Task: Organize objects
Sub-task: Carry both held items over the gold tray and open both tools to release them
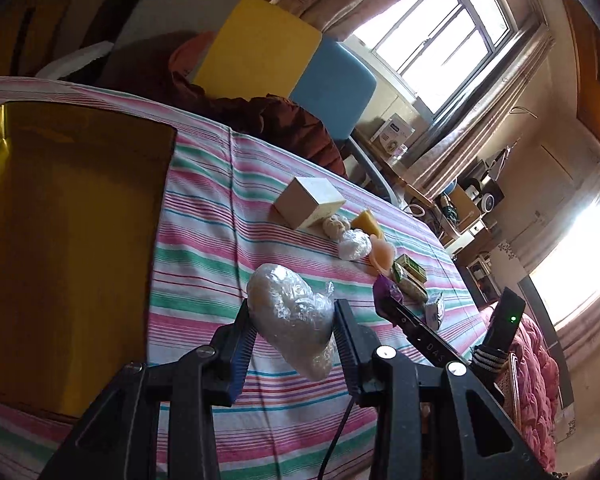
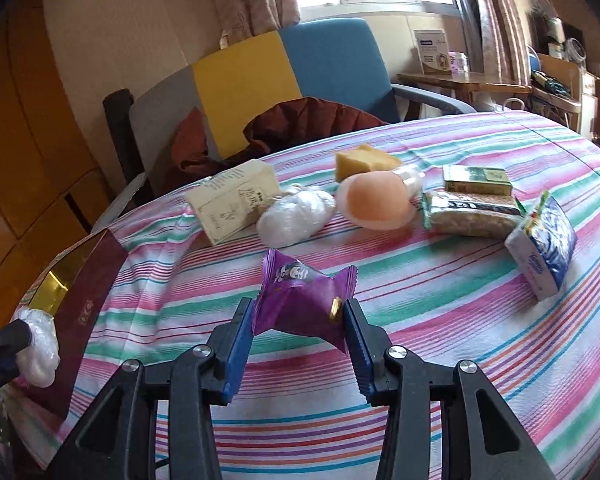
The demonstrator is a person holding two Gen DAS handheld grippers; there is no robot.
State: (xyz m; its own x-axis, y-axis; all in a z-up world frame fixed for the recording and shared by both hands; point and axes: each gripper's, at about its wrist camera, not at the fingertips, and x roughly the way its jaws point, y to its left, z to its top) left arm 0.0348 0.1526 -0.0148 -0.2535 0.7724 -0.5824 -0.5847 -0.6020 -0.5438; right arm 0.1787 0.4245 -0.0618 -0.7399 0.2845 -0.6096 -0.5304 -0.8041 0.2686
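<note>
Purple snack packet [image 2: 306,300] clamped in right claw [image 2: 300,312], plastic-wrapped bundle [image 1: 292,312] gripped by left claw [image 1: 294,320].

Daylight from the windows [image 1: 440,32] blown out to white glare, room interior dim and warm, soft shadows beside items on the striped bedsheet [image 2: 440,320], strong fisheye bending with dark corners, slight blur throughout both views.

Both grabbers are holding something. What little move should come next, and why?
Probably carry the left gripper sideways over the open gold-lined maroon box and let go. It is already shut on the white plastic-wrapped lump, lifted right beside that box. The right gripper, shut on the crinkly purple snack packet, sits farther away over the striped sheet.
</note>
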